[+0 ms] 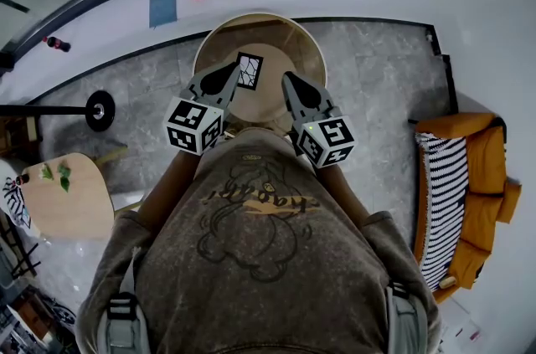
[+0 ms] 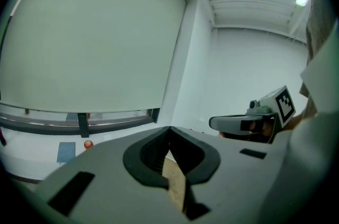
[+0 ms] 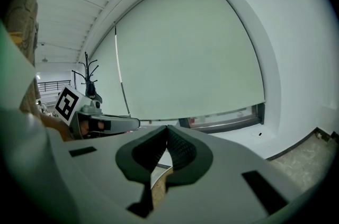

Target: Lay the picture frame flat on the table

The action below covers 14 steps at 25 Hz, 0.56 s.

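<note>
Grey-brown shirt cloth (image 1: 251,260) fills the near edge of the head view. Its dark printed drawing is crossed by a line of lettering too distorted to read. Just past it, both tools are held side by side over a round wooden tabletop (image 1: 311,49).

The left tool (image 1: 232,74) has its jaws pressed together with nothing gripped; only pale wood shows through the gap below the tips. The right tool (image 1: 289,79) is likewise closed and empty. Each carries a cube of black-and-white square markers.

The picture frame (image 1: 249,70) stands on the tabletop left of centre, just beyond the left tool's tip; I cannot tell whether they touch. It is small and black-edged, white inside with thin black branching lines. Its face is turned toward the person. Its longer side runs up from the tabletop, with the top tipped a little to the right. No writing shows on it.

Farther out lies grey stone floor (image 1: 368,68).
</note>
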Motion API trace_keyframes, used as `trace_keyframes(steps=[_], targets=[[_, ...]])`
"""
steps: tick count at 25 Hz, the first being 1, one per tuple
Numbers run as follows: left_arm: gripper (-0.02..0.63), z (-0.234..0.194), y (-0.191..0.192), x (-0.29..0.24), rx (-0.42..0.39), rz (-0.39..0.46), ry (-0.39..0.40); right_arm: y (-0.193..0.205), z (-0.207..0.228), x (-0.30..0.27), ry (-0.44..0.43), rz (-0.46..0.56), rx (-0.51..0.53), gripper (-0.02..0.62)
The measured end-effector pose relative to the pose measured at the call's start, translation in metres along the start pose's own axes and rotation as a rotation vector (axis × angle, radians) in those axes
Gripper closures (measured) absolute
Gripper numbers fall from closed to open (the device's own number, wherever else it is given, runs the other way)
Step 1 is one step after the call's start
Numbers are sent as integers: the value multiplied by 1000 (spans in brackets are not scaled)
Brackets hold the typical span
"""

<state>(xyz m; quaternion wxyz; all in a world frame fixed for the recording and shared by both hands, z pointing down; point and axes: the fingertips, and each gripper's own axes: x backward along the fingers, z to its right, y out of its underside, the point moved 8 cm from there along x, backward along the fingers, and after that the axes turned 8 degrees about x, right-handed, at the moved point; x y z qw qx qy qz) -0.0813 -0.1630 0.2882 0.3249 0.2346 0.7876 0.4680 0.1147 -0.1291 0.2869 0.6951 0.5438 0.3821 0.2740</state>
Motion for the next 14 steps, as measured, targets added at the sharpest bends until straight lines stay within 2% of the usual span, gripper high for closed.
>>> trace_keyframes(steps=[14], targets=[[589,3,6,5,10,-10,-15,3,-4,5,-10,10,11,577]])
